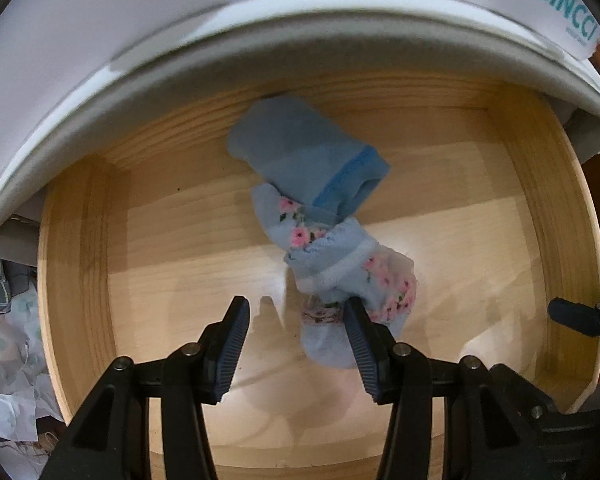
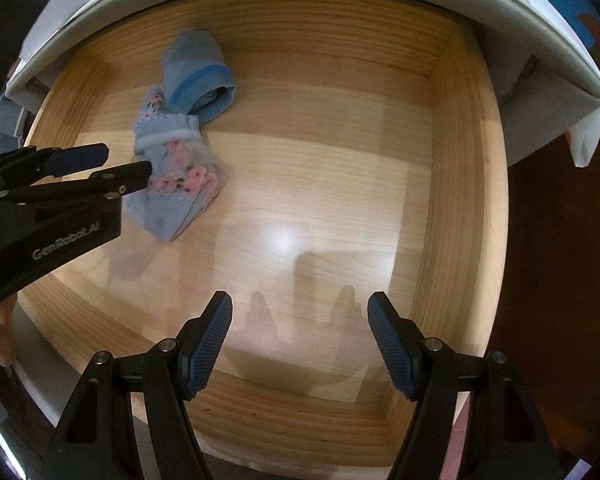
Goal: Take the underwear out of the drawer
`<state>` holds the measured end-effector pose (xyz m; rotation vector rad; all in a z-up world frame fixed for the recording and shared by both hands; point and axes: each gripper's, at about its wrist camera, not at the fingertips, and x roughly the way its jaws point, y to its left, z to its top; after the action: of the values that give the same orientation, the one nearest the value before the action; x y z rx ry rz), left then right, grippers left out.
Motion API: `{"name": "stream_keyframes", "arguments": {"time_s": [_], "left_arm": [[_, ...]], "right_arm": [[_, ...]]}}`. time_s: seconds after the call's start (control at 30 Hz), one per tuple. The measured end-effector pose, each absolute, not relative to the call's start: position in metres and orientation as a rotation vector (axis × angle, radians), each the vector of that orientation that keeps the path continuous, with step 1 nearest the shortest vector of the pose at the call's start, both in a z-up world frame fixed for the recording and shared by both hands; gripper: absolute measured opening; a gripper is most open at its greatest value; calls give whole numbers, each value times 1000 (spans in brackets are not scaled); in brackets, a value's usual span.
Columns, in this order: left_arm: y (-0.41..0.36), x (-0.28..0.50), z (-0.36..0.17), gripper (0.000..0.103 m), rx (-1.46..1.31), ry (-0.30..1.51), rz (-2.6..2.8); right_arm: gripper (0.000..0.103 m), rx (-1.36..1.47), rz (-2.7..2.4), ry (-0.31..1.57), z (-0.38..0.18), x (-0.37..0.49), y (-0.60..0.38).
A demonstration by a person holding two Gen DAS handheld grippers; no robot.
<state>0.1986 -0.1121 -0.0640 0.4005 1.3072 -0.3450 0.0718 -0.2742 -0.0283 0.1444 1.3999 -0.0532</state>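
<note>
Both pieces of underwear, floral underwear [image 1: 332, 268] and plain blue underwear [image 1: 300, 148], still lie in the wooden drawer [image 1: 80, 248]. The left gripper [image 1: 296, 312] hangs open-jawed over the floral piece; the right gripper [image 2: 300, 312] hovers open, empty. Nothing is lifted yet.

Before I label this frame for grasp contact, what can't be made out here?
- Left wrist view: the left gripper right finger covers part of the floral underwear; contact unclear.
- Both views: the plain blue underwear overlaps the floral pair's far end.
- Both views: the white tabletop hides the drawer back.
- Right wrist view: left gripper cut off by the left edge.
</note>
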Motion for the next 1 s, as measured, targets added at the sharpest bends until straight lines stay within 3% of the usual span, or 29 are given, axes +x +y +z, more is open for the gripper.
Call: {"name": "stream_keyframes", "arguments": {"time_s": [0.37,0.43,0.67,1.0], "left_arm": [[-109,209,-72,50,383,1337,-345],[-107,211,-74,44,356,1353,-361],[-114,222,-80,3,380,1369,-360],[-97,238,-94,2,355,1438,-326]], "right_arm": [[67,103,-60,1413,-32,80,-263],[68,112,-60,1413,-32,81,-265],[67,117,-56,1418,-39,83,-265],[68,118,-50,1420,-41,84,-266]]}}
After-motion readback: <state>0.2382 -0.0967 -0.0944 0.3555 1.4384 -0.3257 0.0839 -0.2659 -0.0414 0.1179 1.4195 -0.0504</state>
